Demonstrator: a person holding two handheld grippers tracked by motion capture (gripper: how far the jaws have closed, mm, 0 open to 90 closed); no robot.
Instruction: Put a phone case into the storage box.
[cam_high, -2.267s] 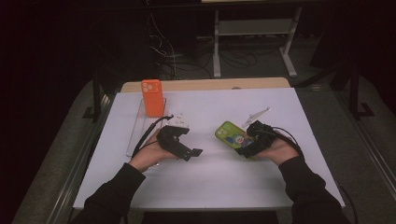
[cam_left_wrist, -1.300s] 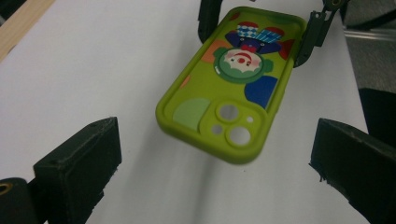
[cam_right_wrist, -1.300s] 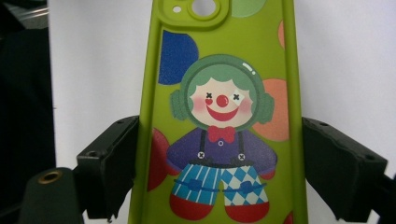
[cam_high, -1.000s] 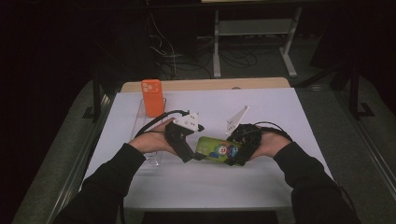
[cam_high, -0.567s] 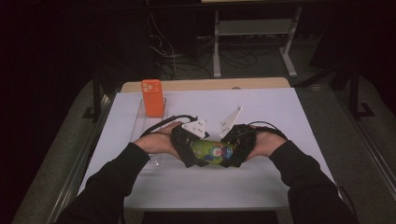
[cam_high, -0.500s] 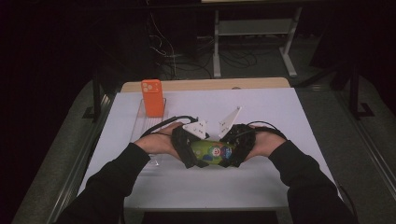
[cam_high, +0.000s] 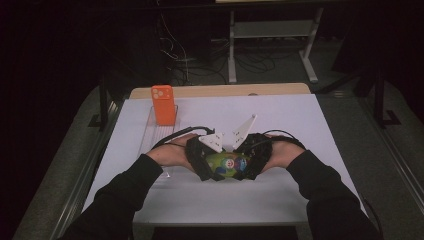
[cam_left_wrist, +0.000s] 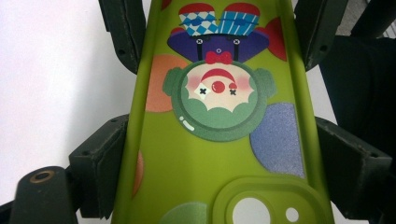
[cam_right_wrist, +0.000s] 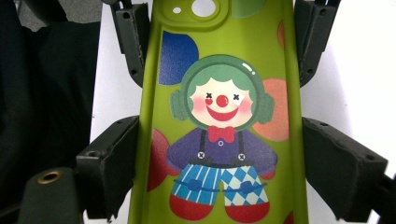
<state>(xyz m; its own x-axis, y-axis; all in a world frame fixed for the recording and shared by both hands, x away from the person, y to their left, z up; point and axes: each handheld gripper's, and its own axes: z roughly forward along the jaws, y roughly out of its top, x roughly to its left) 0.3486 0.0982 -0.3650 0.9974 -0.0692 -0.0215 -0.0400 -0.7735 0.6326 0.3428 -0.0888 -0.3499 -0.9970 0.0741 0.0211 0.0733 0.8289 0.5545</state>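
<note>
Two grippers meet over one green phone case (cam_high: 227, 163), which sits a little nearer the person than the middle of the white table (cam_high: 300, 130) and well in front of the orange phone (cam_high: 163, 104), which stands upright at the table's far left. In the high view the case's long axis runs left to right across the table, clown print facing up. Left gripper (cam_high: 206, 167) takes the case's left end, right gripper (cam_high: 250, 162) takes its right end, both hands coming in from the near edge. In the left gripper view the camera cutout end (cam_left_wrist: 261, 205) of the case is nearest that gripper, so the clown's head points toward the left hand and its feet toward the right; the right gripper view shows the clown's shoes nearest and the cutout (cam_right_wrist: 198, 8) far off. Left gripper's jaws have just been closing with the case between them; its pads (cam_left_wrist: 100, 158) sit against the case's long edges, clamped on it. Right gripper's pads (cam_right_wrist: 112, 158) likewise press both long edges, clamped on the case. Each gripper view also shows the other gripper's jaws at the far end of the case. Whether the case rests on the table or is lifted just off it, cannot tell.
</note>
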